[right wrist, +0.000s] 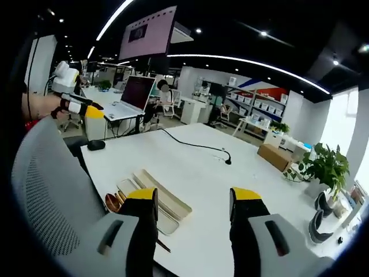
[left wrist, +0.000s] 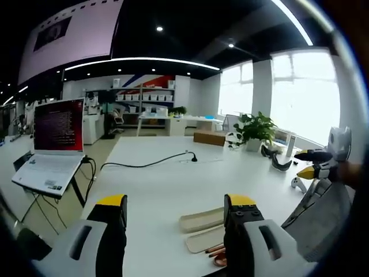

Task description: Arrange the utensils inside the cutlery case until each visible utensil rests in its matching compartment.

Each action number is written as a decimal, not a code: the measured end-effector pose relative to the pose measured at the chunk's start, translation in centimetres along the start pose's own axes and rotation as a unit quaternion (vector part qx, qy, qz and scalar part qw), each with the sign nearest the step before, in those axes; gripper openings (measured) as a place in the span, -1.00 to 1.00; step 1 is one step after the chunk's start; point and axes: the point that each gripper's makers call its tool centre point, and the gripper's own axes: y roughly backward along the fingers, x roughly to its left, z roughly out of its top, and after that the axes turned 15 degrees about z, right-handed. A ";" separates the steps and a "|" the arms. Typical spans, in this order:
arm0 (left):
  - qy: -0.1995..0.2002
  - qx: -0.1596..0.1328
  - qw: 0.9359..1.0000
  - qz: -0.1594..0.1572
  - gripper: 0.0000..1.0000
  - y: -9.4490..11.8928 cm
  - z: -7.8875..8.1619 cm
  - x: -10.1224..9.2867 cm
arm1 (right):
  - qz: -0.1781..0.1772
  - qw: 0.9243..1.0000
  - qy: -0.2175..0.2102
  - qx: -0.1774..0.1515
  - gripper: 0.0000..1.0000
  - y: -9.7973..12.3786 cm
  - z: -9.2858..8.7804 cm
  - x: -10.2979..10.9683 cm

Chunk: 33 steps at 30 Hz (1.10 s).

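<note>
A beige cutlery case point(left wrist: 202, 221) lies open on the white table point(left wrist: 155, 184), its lid beside its tray. Copper-coloured utensils point(left wrist: 217, 251) lie at its near end, partly hidden by my jaw. My left gripper point(left wrist: 176, 201) is open and hovers just above and short of the case with nothing between its jaws. In the right gripper view the case point(right wrist: 164, 199) lies near the table's edge with copper spoons point(right wrist: 113, 202) at its left end. Also open and holding nothing, my right gripper point(right wrist: 194, 193) hangs over the case. Each gripper shows in the other's view, right gripper point(left wrist: 308, 163) and left gripper point(right wrist: 92, 108).
A grey mesh chair back point(right wrist: 52, 190) stands close to the table edge by the case. A black cable with a small microphone point(right wrist: 196, 145) crosses the table. A laptop point(left wrist: 55, 144), a potted plant point(left wrist: 256, 130), a cardboard box point(right wrist: 277, 156) and a small black object point(right wrist: 96, 145) sit around.
</note>
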 end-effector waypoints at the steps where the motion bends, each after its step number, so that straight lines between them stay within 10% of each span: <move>1: 0.000 0.000 1.000 -0.001 0.39 0.0 0.0 0.0 | 0.001 1.000 0.002 0.001 -0.04 -0.1 0.0 0.1; 33: 0.019 -0.025 0.999 0.014 0.38 0.1 1.0 1.0 | 0.197 0.969 0.107 0.102 -0.22 -7.0 -0.2 5.9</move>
